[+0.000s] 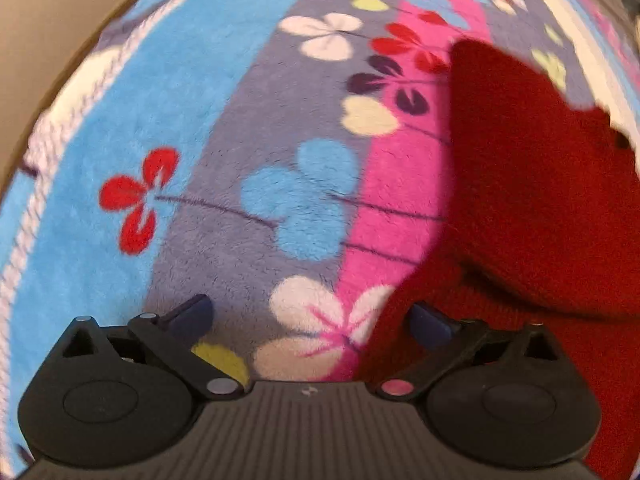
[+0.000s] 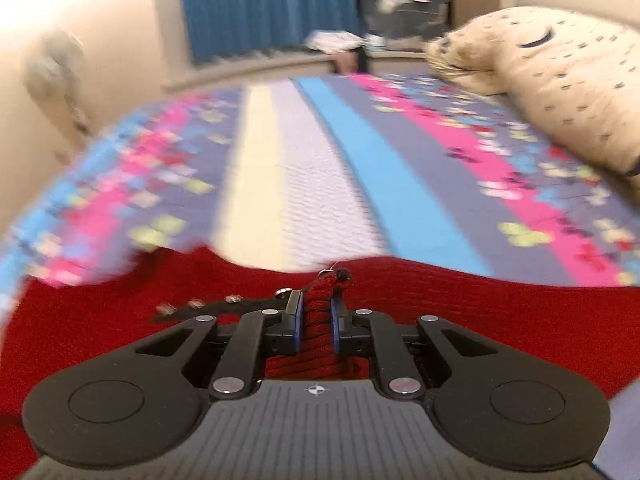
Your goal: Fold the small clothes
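Note:
A small red knit garment point(image 1: 520, 184) lies on a flowered fleece blanket point(image 1: 256, 128), at the right of the left wrist view. My left gripper point(image 1: 312, 316) is open and empty, low over the blanket, with its right fingertip point(image 1: 430, 320) at the garment's left edge. In the right wrist view my right gripper point(image 2: 316, 312) is shut on a bunched fold of the red garment point(image 2: 500, 320), which spreads out under and around it. A dark strip with small metal studs point(image 2: 208, 304) lies on the garment just left of the fingers.
The striped flowered blanket point(image 2: 320, 168) covers a bed. A cream pillow point(image 2: 560, 76) lies at the far right. Blue curtains point(image 2: 280, 4), a wall and a cluttered grey bin point(image 2: 404, 8) stand beyond the bed's far edge.

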{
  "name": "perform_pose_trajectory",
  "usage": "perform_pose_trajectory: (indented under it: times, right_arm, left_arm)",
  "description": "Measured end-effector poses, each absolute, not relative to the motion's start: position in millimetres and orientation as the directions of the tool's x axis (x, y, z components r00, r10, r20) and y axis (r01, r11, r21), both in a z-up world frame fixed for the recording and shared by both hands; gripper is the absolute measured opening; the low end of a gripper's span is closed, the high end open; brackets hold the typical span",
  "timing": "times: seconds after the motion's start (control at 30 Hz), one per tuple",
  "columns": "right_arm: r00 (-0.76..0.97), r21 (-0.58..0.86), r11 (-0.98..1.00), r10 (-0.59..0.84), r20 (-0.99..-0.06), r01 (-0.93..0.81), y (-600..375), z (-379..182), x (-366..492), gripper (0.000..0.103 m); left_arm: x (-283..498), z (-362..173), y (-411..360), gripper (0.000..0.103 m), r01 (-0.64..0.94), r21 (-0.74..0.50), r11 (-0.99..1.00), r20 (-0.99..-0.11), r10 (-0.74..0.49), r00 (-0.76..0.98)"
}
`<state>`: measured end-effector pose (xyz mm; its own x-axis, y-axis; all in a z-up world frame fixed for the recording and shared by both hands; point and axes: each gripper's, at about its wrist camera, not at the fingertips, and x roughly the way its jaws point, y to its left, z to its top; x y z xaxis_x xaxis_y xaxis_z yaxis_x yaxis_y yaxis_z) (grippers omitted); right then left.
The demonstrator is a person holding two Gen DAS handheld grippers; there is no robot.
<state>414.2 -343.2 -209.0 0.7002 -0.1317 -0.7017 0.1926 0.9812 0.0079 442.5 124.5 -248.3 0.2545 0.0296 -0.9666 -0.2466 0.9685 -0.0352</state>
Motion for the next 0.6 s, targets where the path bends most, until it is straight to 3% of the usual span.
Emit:
perform_pose_trajectory:
  times: [0.07, 0.13, 0.27, 0.33, 0.4, 0.47, 0.53, 0.6]
  right_arm:
    - [0.629, -0.018, 0.990, -0.104, -0.770, 0.141, -347.2, -237.9, 418.9, 0.015]
    - [0.684, -0.057, 0.993, -0.111, -0.721, 0.100, -344.4, -241.1, 410.7, 0.016]
    - [0.701, 0.094, 0.986, -0.031, -0.712, 0.140, -367.9, -243.1, 405.6, 0.025]
    - [0.690, 0.140, 0.977, -0.011, -0.723, 0.162, -380.9, -240.7, 406.3, 0.035]
    - [0.683, 0.133, 0.948, -0.107, -0.723, 0.290, -391.5, -235.3, 395.2, 0.069]
    - [0.679, 0.113, 0.920, -0.190, -0.709, 0.375, -400.7, -238.7, 384.9, 0.073]
    - [0.605, -0.003, 0.924, -0.253, -0.755, 0.382, -406.8, -247.0, 378.0, 0.069]
    - [0.622, -0.004, 0.918, -0.272, -0.735, 0.396, -411.2, -237.4, 354.5, 0.069]
  left_arm:
    - [437.6, -242.3, 123.6, 0.103, -0.244, -0.041, 0.969, -0.963, 0.026, 0.268]
    - [432.0, -233.3, 125.3, 0.102, -0.246, -0.104, 0.964, -0.958, -0.030, 0.286]
    - [431.1, -205.4, 122.1, 0.102, -0.216, -0.180, 0.960, -0.929, -0.094, 0.357]
    - [437.3, -198.1, 115.2, 0.102, -0.200, -0.196, 0.960, -0.921, -0.111, 0.374]
    - [441.8, -196.4, 104.4, 0.102, -0.189, -0.184, 0.964, -0.922, -0.103, 0.372]
    - [442.4, -199.2, 94.9, 0.102, -0.179, -0.170, 0.969, -0.924, -0.093, 0.372]
    - [439.7, -202.2, 85.8, 0.102, -0.174, -0.148, 0.974, -0.929, -0.077, 0.363]
    - [426.7, -195.7, 80.1, 0.102, -0.162, -0.126, 0.979, -0.927, -0.058, 0.370]
